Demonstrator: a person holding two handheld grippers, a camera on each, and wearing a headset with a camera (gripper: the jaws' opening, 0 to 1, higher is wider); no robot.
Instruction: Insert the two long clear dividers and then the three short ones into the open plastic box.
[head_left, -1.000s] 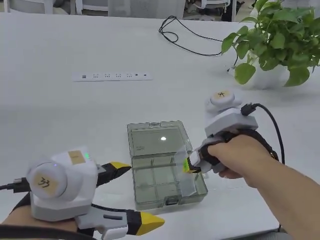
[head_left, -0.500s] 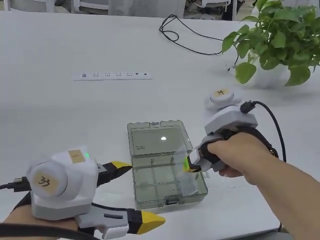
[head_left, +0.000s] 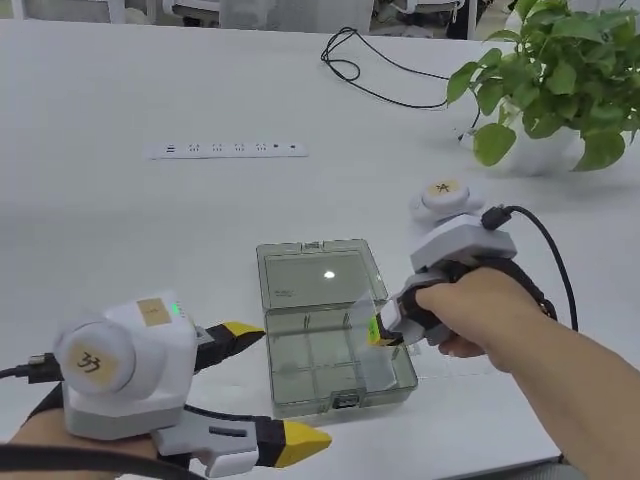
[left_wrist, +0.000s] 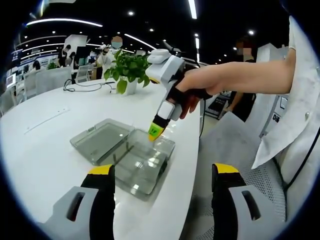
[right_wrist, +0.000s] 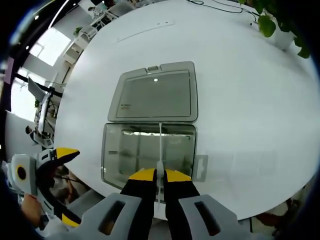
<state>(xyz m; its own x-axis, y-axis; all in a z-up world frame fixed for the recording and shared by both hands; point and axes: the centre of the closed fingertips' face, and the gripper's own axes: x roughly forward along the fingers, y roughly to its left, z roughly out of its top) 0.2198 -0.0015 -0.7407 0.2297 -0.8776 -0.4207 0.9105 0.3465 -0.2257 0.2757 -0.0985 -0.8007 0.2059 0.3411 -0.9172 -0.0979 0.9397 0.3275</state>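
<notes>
The white table spans the scene, with a leafy potted plant in a white pot at its far right. Near the middle lies the open plastic box, smoky-clear, its lid folded flat on the far side and its tray towards the near edge. The left gripper hangs at the near left of the box, its yellow-tipped jaws wide apart with nothing between them; a tan round sticker on its white puck reads "33". The right gripper reaches in from the right over the tray's right part, jaws pressed together on a thin clear divider – this stands on edge and runs from the tray's near wall to the hinge side, though I cannot tell whether it is fully seated. A white power strip lies far left of the box, and a black cable loops at the far side. Another clear divider piece lies flat on the table just right of the box. A small label on the lid is too small to read.
</notes>
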